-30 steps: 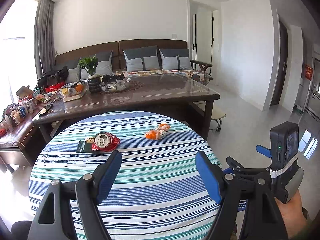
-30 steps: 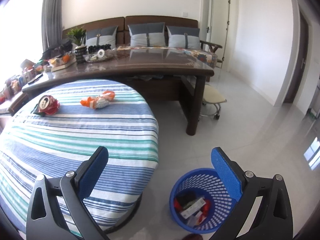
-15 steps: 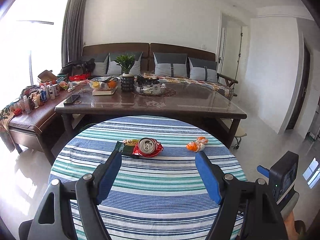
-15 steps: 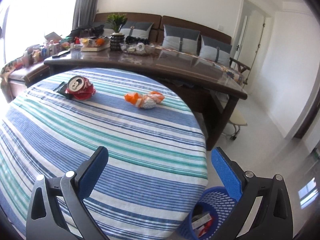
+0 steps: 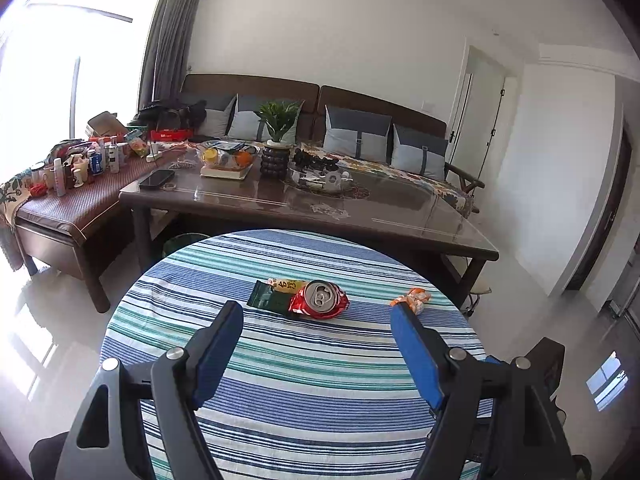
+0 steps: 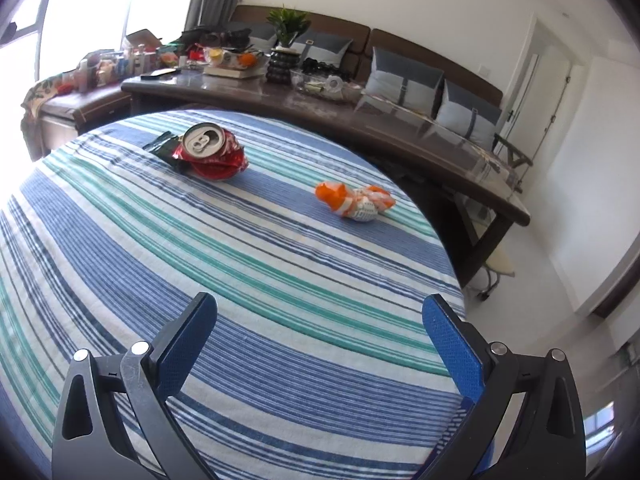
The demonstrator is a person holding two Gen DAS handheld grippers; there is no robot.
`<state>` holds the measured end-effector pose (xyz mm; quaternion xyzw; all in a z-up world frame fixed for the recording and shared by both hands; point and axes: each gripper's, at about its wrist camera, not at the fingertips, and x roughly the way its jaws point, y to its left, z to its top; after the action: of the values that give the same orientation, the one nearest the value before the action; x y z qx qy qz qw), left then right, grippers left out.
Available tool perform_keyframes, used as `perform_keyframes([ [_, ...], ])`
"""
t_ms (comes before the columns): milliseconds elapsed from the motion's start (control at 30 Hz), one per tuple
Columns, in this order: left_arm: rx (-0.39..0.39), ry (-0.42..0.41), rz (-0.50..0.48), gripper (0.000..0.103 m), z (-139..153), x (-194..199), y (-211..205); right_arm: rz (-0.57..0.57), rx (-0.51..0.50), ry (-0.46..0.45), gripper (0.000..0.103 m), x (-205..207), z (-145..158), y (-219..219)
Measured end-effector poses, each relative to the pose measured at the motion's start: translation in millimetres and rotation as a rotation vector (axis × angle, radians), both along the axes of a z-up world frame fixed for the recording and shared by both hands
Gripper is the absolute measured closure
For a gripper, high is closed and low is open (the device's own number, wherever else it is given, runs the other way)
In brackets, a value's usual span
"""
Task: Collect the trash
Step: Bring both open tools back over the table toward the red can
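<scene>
A crushed red can (image 5: pixel 319 299) (image 6: pixel 212 152) lies on the round striped table (image 5: pixel 288 364) (image 6: pixel 192 240), resting partly on a dark green wrapper (image 5: pixel 267 297) (image 6: pixel 165 147). To its right sits a crumpled orange-and-white wrapper (image 5: pixel 414 300) (image 6: pixel 354 202). My left gripper (image 5: pixel 316 320) is open over the near part of the table, short of the can, with nothing between its blue pads. My right gripper (image 6: pixel 320 316) is also open and empty, hovering well short of the orange wrapper.
A long dark wooden table (image 5: pixel 400 216) (image 6: pixel 420 136) with a plant, fruit bowl and clutter stands just behind the round table. A brown sofa with grey cushions (image 5: pixel 356 136) lines the wall. A small stool (image 6: pixel 498 266) stands under the long table's right end.
Both views have swung left over the round table. The blue trash basket has left the right wrist view, and the can and orange wrapper now sit nearer the centre. Both grippers stayed open.
</scene>
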<state>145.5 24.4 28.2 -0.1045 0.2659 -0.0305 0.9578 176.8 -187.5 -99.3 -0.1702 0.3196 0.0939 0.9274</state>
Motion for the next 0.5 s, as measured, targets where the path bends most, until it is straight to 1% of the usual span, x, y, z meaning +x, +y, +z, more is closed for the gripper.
perform_keyframes([
  [33, -0.011, 0.007, -0.01, 0.025, -1, 1, 2, 0.004, -0.004, 0.003, 0.001, 1, -1, 2],
  [67, -0.003, 0.016, -0.016, 0.025, -1, 2, 1, 0.007, -0.008, 0.007, 0.001, 2, -2, 4],
  [167, 0.073, 0.081, -0.049, 0.025, -10, 8, -6, 0.013, -0.016, 0.017, 0.001, 4, -5, 9],
  [300, 0.124, 0.16, -0.069, 0.025, -29, 18, -12, 0.014, -0.022, 0.024, 0.001, 5, -7, 13],
  [500, 0.182, 0.192, -0.089, 0.025, -45, 22, -19, 0.013, -0.034, 0.032, 0.001, 6, -10, 15],
])
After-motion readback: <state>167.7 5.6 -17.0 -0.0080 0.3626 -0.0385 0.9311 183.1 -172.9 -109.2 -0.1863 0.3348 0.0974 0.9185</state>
